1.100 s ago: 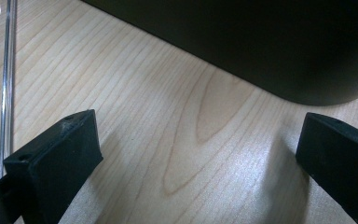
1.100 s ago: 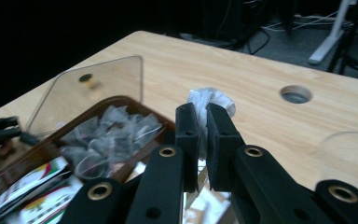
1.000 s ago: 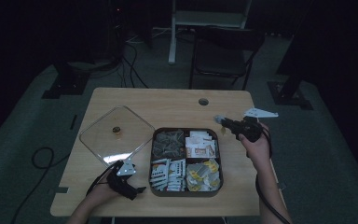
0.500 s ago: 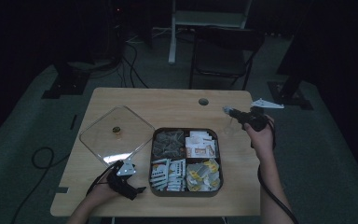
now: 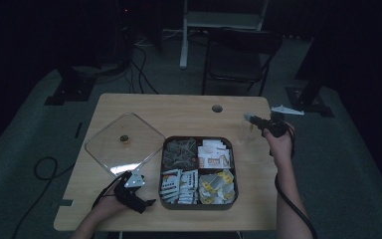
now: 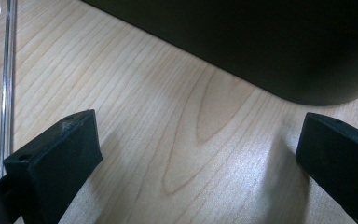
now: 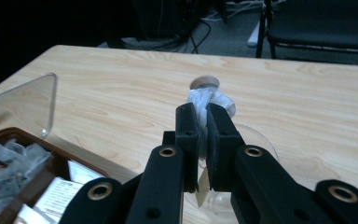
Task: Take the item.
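1. The right hand-held gripper (image 7: pixel 204 122) is clenched on a white tea bag (image 7: pixel 209 100), whose crumpled top bulges out between and past the jaw tips, while a small paper tag hangs below the jaws.
2. In the right gripper view, the tea bag hangs above a clear glass cup (image 7: pixel 256 140) standing on the tabletop (image 7: pixel 307 102); whether the bag touches the cup cannot be told.
3. In the high view, the right hand-held gripper (image 5: pixel 251 119) is held over the tabletop's far right part, just right of the dark compartment tray (image 5: pixel 199 205), with the clear cup (image 5: pixel 244 133) faintly visible beneath it.
4. The tray has four compartments filled with packets and sachets: greyish ones far left, white and red ones far right, white ones near left, yellow ones near right.
5. A clear square lid (image 5: pixel 122 144) with a small knob lies flat on the tabletop left of the tray.
6. The left hand-held gripper (image 6: pixel 196 154) rests low on the tabletop at the tray's near left corner, its jaws spread wide and released around bare wood, with the tray's dark wall (image 6: pixel 261 51) just ahead.
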